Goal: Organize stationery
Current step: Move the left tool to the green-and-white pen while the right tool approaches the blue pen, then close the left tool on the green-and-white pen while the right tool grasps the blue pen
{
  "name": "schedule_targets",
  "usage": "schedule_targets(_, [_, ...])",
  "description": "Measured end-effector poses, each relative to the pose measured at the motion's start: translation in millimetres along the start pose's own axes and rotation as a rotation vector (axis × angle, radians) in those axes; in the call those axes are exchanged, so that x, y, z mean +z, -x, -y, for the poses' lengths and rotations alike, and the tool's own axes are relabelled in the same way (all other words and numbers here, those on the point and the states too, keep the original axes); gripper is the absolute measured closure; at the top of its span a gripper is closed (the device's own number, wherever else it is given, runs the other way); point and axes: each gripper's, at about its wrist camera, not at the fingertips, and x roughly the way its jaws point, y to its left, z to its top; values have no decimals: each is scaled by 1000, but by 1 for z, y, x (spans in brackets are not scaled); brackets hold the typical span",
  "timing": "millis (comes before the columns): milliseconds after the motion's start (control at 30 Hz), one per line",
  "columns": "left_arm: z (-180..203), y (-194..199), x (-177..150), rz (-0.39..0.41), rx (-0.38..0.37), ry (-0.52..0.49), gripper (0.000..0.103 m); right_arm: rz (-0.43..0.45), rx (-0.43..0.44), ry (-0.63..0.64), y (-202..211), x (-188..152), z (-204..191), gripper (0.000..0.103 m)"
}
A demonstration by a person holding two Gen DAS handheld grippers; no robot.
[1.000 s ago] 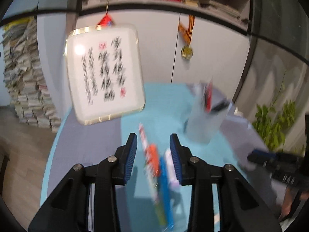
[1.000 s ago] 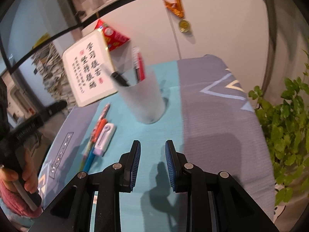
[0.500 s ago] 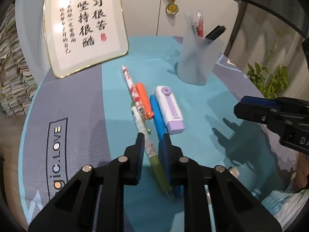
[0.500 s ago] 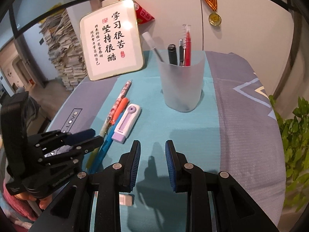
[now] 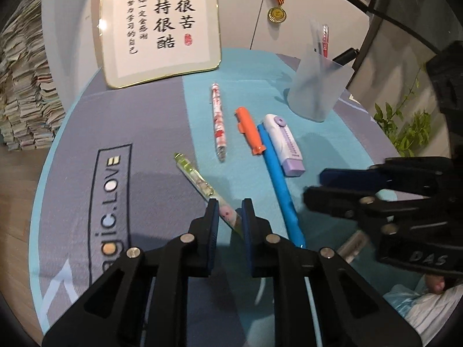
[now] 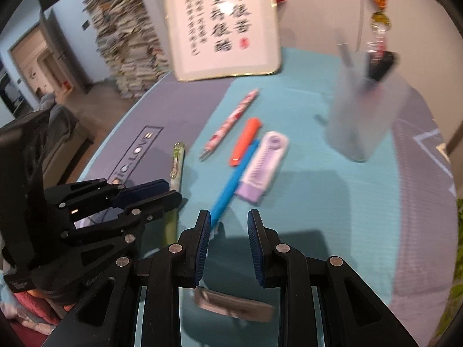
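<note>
My left gripper (image 5: 228, 217) is shut on a green patterned pen (image 5: 199, 180), which angles up and left over the mat; it also shows in the right wrist view (image 6: 177, 164). A floral pen (image 5: 218, 121), an orange marker (image 5: 249, 130), a blue pen (image 5: 279, 179) and a lilac eraser case (image 5: 285, 144) lie side by side on the teal cloth. A frosted pen cup (image 5: 317, 92) with several pens stands at the back right. My right gripper (image 6: 227, 228) is open, just short of the blue pen's (image 6: 231, 185) near end.
A framed calligraphy board (image 5: 159, 23) leans at the table's back. A medal (image 5: 277, 14) hangs on the cabinet behind. A stack of papers (image 5: 23, 86) stands on the floor at left. A plant (image 5: 405, 127) is at right. A small metal item (image 6: 231, 303) lies under my right gripper.
My left gripper has closed on the green pen and swung it away from the others to the left. My right gripper has dropped toward the blue pen's near end.
</note>
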Motion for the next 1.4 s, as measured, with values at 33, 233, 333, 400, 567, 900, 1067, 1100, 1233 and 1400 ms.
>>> schedule_targets(33, [-2,2,-2,3,-2,5,89,-14,1,3,-4,1,-3,77])
schedule_targets(233, [-12,5,-4,-7,-30,51,88,-100,-15,-38,-28,6,-8,77])
schedule_targets(333, [-13,4,-1,-16,-35,63,86,-96,-30,-60,-32,10,-9,77])
schedule_targets(400, [-10,2,1,-21,-34,59,85,-93,-41,-51,-34,10,-12,77])
schedule_targets(567, [-2,-10,9,-47,-32,59,82,-92,-56,-35,-34,10,-14,86])
schedule_targets(900, [0,-1,2,-77,-37,-6,89,-118,-85,83,-9,-15,2,92])
schedule_targets(1067, [0,17,-18,-129,-54,-50,91,-159,-95,185,2,-31,-2,92])
schedule_targets(1100, [0,20,-21,-138,-54,-59,92,-164,-86,189,3,-33,-2,92])
schedule_targets(1233, [-1,25,-29,-155,-57,-75,90,-154,-34,166,5,-29,2,92])
schedule_targets(1400, [-2,21,-22,-144,-33,-60,90,-109,-24,143,-1,-10,1,73])
